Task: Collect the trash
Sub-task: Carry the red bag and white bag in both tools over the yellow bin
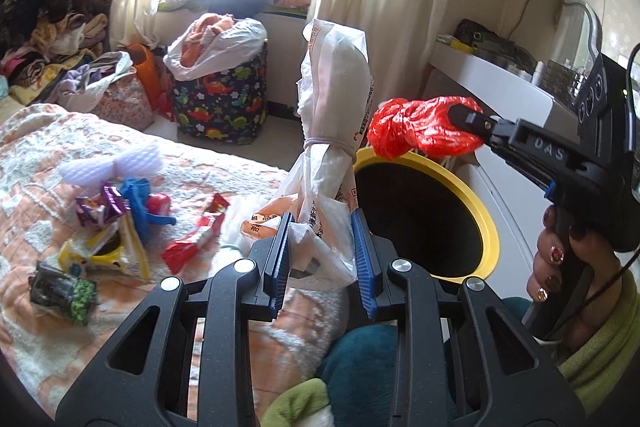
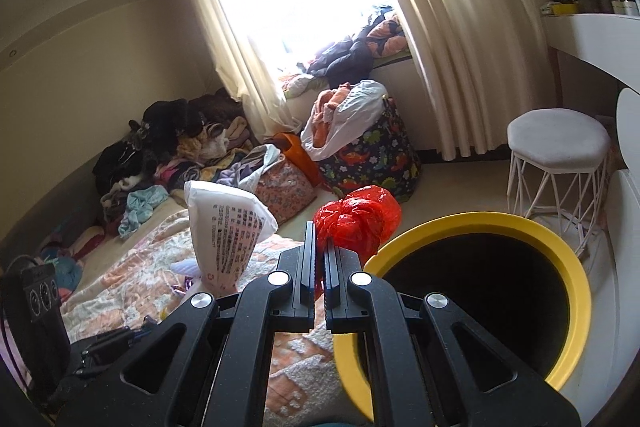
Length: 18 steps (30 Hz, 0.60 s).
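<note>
I hold two items of trash at the yellow-rimmed round bin (image 2: 576, 267), which I take as my reference. The crumpled red plastic bag (image 2: 358, 219) is clenched in my right tool (image 2: 320, 255), whose jaws are pressed almost together on a fold of it; in the left wrist view the bag hangs just above the bin's far rim. The tied white printed plastic bag (image 1: 336, 99) stands upright just left of the bin, its lower folds gripped by my left tool (image 1: 320, 251), with a cord knotted round its waist.

I judge both bags light, soft and slippery; the film will crush and may slide from the pads. The knotted waist of the white bag and the bunched knot of the red one look the firmest holds.

Further left of the bin, on the patterned orange and white bedspread (image 1: 48, 155), loose wrappers (image 1: 116, 223) remain uncollected: red, purple, blue and yellow packets. Beyond the bin stands a white wire-legged stool (image 2: 558, 131).
</note>
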Each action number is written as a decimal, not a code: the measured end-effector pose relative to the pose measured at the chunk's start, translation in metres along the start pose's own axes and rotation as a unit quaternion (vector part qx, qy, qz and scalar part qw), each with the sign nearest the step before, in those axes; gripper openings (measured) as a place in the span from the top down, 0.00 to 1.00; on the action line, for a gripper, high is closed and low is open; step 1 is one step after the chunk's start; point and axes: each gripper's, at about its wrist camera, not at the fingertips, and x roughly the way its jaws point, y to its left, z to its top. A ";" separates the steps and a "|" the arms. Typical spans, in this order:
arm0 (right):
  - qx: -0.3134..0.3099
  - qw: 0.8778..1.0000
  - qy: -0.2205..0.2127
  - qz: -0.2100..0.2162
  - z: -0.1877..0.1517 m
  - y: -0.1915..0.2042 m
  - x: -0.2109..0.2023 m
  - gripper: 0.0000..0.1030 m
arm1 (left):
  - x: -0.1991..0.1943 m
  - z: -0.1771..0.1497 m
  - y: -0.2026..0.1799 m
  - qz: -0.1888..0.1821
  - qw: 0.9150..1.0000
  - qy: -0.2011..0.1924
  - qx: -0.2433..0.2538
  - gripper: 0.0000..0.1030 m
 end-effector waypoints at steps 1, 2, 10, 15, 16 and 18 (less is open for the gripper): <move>0.003 1.000 -0.001 -0.004 0.000 -0.003 -0.001 0.97 | 0.002 0.000 -0.001 -0.002 1.000 0.002 0.002 0.78; 0.006 1.000 -0.002 -0.008 0.000 -0.007 -0.001 0.97 | 0.004 0.000 -0.005 -0.004 1.000 0.004 0.004 0.78; 0.036 0.999 0.002 -0.031 0.004 -0.031 -0.005 0.97 | 0.018 0.002 -0.023 -0.019 0.999 0.014 0.022 0.78; 0.056 0.997 0.014 -0.054 0.004 -0.049 -0.005 0.97 | 0.031 0.005 -0.034 -0.027 0.999 0.022 0.024 0.78; 0.060 0.996 0.016 -0.058 0.004 -0.053 -0.005 0.97 | 0.034 0.006 -0.036 -0.028 0.999 0.024 0.025 0.78; 0.070 0.995 0.021 -0.065 0.002 -0.059 -0.004 0.97 | 0.040 0.008 -0.039 -0.029 0.999 0.029 0.026 0.78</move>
